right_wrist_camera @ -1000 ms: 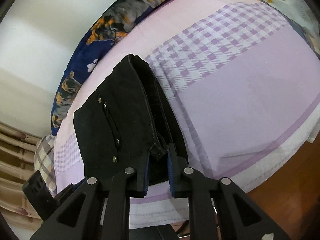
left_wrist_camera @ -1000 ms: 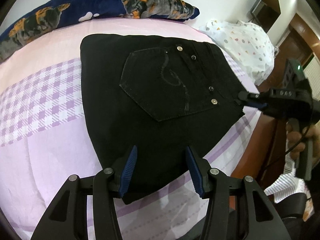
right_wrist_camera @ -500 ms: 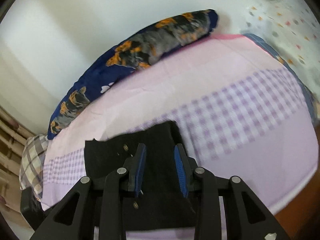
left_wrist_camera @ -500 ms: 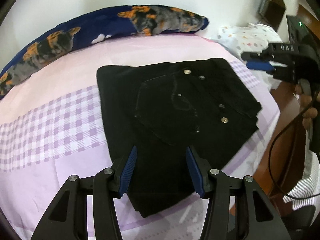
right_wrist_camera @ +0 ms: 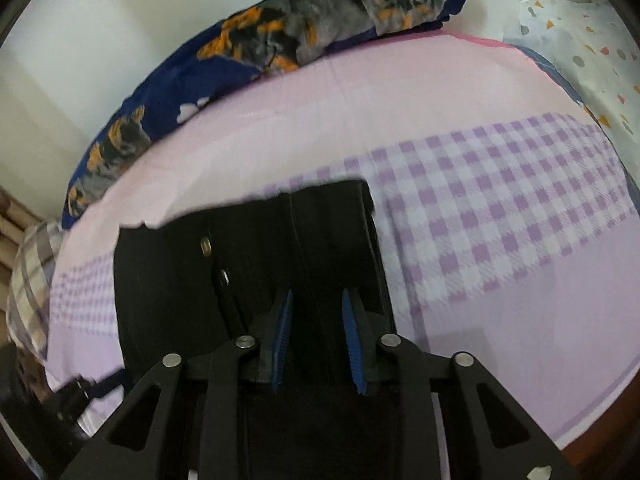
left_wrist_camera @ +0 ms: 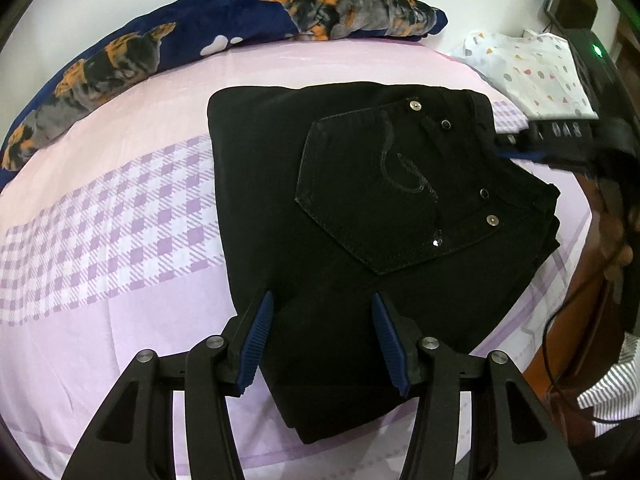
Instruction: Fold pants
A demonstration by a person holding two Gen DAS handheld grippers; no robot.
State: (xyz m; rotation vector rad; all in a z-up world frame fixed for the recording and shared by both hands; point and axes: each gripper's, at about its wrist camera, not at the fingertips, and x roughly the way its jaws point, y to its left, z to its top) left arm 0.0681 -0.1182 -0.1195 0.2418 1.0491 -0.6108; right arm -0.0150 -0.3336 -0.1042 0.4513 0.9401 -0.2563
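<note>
The black pants lie folded into a compact rectangle on the pink and purple bed sheet, back pocket and rivets facing up. My left gripper hovers open over the near end of the fold, with nothing between its blue pads. My right gripper is above the pants with its jaws closing; a gap still shows between the pads and only the fabric lying below is seen through it. In the left wrist view, the right gripper appears blurred at the waistband's right edge.
A navy blanket with an orange dog print lies along the bed's far side. White spotted bedding is piled at the far right. The bed's edge and brown floor lie to the right. A hand and a cable are at the right.
The right gripper let go of the waistband edge it pinched, swung over the pants and rolled. The folded pants stay flat. The left gripper shifted slightly and stays open.
</note>
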